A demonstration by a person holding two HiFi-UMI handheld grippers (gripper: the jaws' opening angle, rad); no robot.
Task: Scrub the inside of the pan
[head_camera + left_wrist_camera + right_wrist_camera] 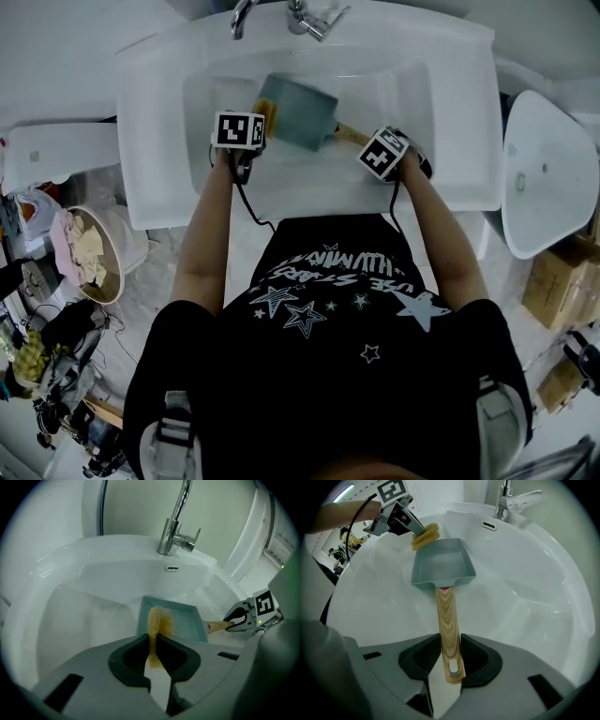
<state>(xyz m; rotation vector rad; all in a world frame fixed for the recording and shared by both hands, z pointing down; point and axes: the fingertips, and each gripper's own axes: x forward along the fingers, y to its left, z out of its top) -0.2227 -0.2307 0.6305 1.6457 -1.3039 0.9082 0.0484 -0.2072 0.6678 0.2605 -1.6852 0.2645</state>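
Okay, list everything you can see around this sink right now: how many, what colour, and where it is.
sink: one, white, top centre of the head view
tap: one, chrome, behind the basin
pan: one, grey-blue with a wooden handle, in the basin
sponge: one, yellow, at the pan's edge
bin: one, beige, left of the sink, crumpled contents
oval fixture: one, white, right of the sink
cardboard boxes: at least two, brown, lower right
left tool: one, grey, shut on the sponge
right tool: one, grey, shut on the pan's handle
forearms: two, bare, reaching into the basin
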